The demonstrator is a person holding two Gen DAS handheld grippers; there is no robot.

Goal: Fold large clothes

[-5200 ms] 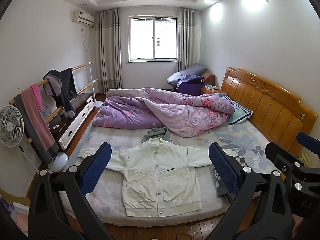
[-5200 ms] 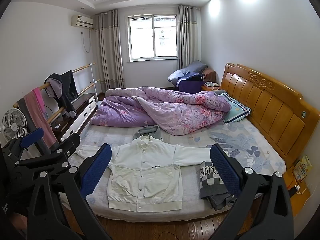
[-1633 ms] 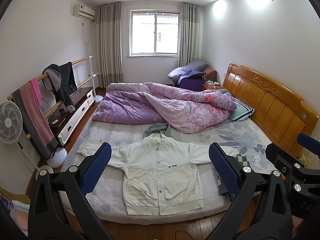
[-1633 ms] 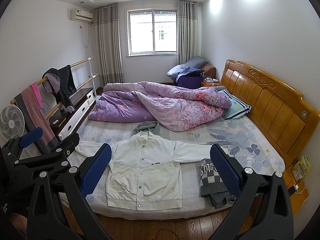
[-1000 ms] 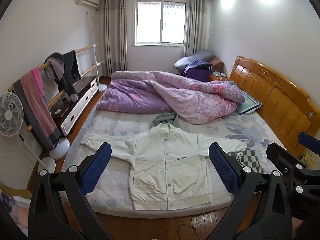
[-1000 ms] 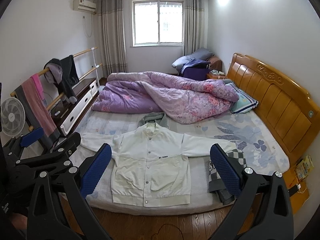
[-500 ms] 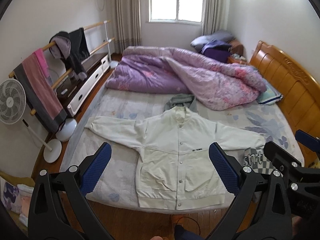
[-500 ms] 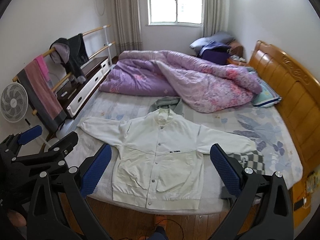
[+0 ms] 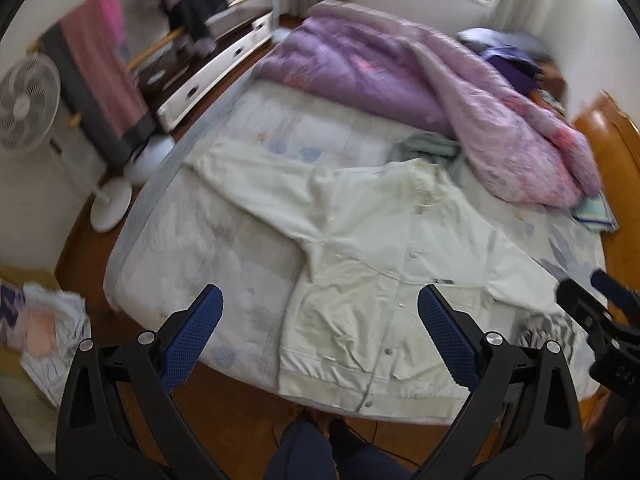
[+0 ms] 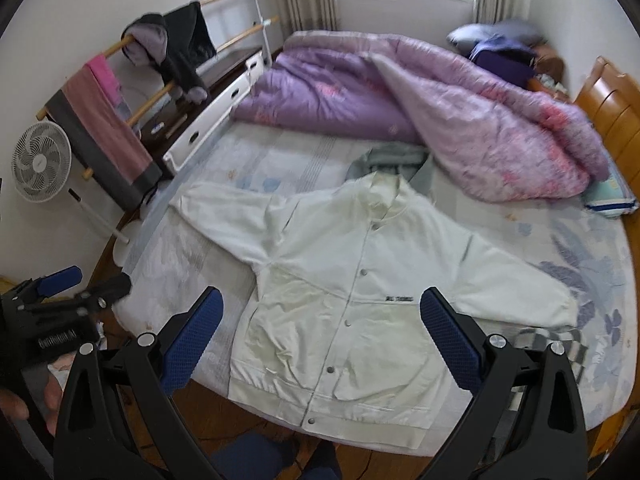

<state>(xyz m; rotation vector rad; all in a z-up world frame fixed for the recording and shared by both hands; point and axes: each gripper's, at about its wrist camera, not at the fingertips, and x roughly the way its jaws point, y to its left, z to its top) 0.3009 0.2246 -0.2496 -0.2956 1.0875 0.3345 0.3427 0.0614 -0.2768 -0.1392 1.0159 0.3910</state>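
A bed (image 10: pixel 280 168) with a pale floral sheet carries a white button-front jacket (image 10: pixel 352 292) spread flat, sleeves out, its hem at the near edge. A grey garment (image 10: pixel 392 160) lies just beyond its collar, a rumpled purple quilt (image 10: pixel 420 112) across the far side, a checked cloth (image 10: pixel 552 340) near right, a pillow (image 10: pixel 608 196) far right.

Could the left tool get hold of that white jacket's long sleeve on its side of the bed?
Probably yes. The left tool hangs open above the bed, and the white jacket lies flat with its sleeve uncovered.
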